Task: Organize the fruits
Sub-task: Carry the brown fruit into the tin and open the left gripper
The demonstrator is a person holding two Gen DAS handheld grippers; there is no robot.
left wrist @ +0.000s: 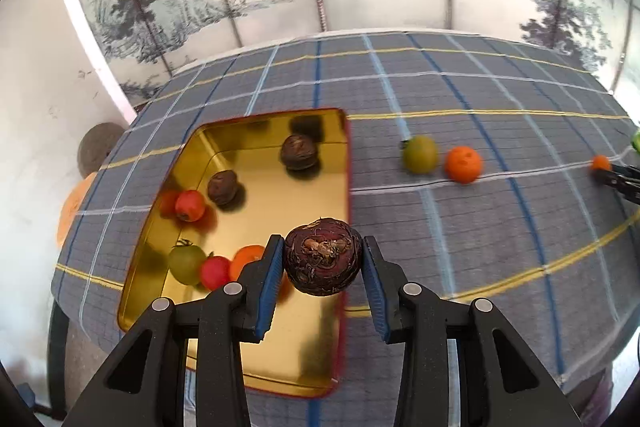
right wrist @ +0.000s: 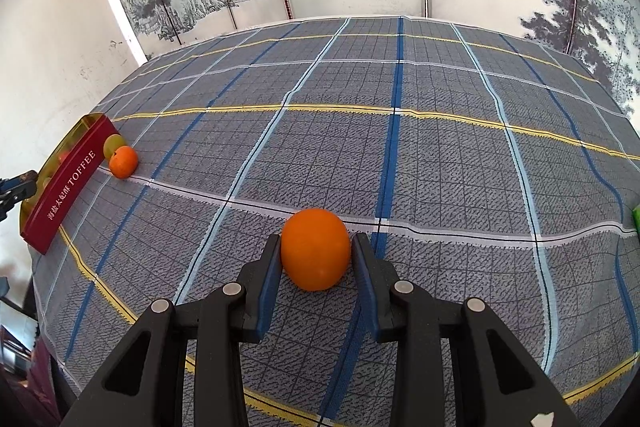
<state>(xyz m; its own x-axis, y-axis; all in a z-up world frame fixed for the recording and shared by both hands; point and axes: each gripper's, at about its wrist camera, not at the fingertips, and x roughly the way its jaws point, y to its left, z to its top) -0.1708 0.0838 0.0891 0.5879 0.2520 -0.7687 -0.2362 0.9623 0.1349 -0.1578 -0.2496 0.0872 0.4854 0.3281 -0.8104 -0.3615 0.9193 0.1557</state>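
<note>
Right gripper [right wrist: 315,257] clamped on orange fruit [right wrist: 315,254], resting on plaid cloth [right wrist: 440,167]. Far left: red toffee tin [right wrist: 66,189], small orange [right wrist: 123,161] and green fruit [right wrist: 112,143] beside it.

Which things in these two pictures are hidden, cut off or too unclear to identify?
- Left wrist view: an orange fruit in the gold tin is partly hidden behind the left tongs and the dark round fruit they hold.
- Left wrist view: a green thing is cut off by the right edge.
- Right wrist view: the tin's red wall hides most of its contents.
- Right wrist view: a green thing is cut off by the right edge.
</note>
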